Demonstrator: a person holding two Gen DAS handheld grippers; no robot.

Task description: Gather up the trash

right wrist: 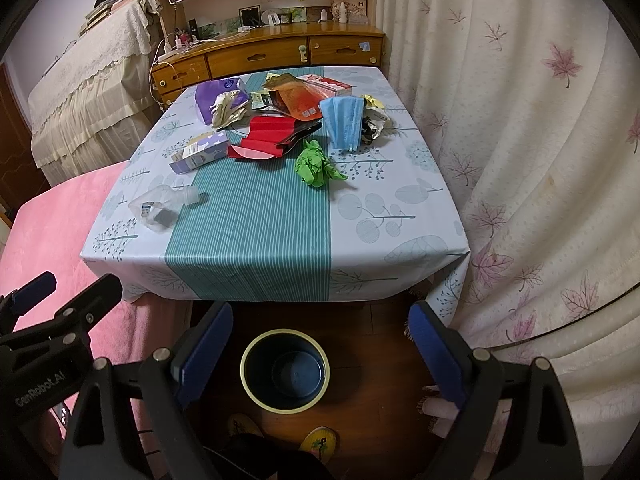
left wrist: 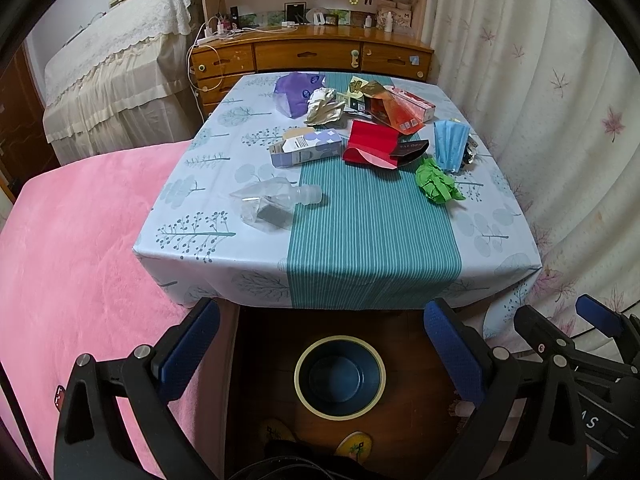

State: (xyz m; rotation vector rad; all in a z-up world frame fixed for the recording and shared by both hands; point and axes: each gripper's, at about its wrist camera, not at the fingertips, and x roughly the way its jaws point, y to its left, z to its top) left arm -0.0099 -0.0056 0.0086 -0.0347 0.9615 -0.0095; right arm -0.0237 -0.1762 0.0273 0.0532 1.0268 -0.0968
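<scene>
Your surface [left wrist: 240,248], under its tree-print cloth, carries all the trash across its far half. On the floor just before its near edge stands the blue bin [left wrist: 340,376], open side up. Your left gripper [left wrist: 320,344] and right gripper [right wrist: 320,340] both hang above that bin, fingers spread wide, holding nothing. Nearest trash: the clear bottle [left wrist: 272,204] and the green paper wad [right wrist: 316,164].
</scene>
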